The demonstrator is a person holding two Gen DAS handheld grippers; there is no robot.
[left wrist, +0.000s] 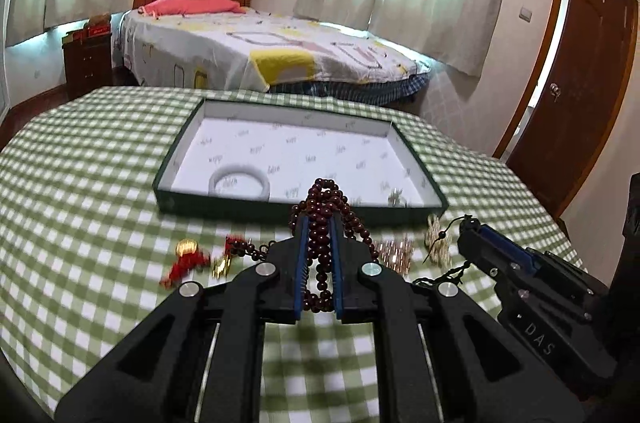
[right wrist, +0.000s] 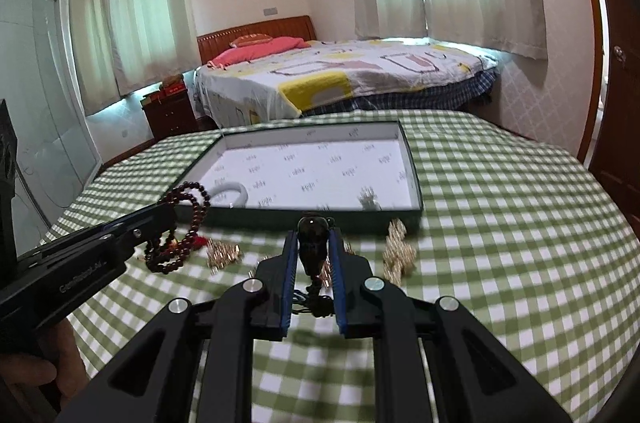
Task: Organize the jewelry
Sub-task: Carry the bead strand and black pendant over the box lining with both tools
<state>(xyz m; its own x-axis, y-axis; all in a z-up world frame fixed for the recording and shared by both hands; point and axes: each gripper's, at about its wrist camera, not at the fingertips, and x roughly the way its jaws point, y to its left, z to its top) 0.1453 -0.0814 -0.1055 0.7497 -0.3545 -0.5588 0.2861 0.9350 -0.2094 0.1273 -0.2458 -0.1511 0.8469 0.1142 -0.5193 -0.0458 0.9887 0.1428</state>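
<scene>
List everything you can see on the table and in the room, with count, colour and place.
bead string: one, dark red, in the left hand-held gripper
dark pendant: one, black, in the right hand-held gripper
tray: one, dark green with white lining, mid-table
bangle: one, white, in the tray's near left corner
small charm: one, colour unclear, in the tray's near right corner
gold pieces: several, on the cloth before the tray
red-and-gold charm: one, near left
tablecloth: one, green and white check
bed: one, behind the table
left hand-held gripper: shut on the beads
right hand-held gripper: shut on the pendant
</scene>
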